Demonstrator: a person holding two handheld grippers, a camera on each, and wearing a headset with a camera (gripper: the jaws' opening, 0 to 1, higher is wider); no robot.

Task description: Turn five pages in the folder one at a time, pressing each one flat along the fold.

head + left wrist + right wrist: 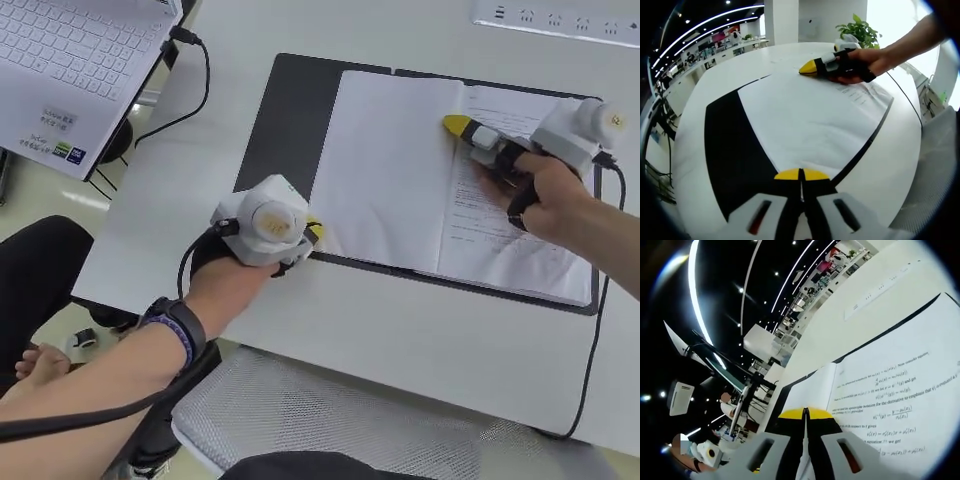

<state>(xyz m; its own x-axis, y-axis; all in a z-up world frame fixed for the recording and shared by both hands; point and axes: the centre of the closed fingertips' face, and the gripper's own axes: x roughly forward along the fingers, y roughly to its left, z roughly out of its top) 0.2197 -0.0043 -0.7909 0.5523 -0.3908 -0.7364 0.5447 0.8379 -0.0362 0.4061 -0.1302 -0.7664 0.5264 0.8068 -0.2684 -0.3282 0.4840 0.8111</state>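
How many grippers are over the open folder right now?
2. The right gripper sits by the fold of the folder, toward its far edge, jaws together. The left gripper is at the near corner of the left-hand page, jaws together; contact there is unclear.

Office: laptop (pixel 70 60), power strip (pixel 555 20)

Laptop (pixel 70 60) far left, power strip (pixel 560 20) behind folder (pixel 280 120), table (pixel 400 340) bare nearside
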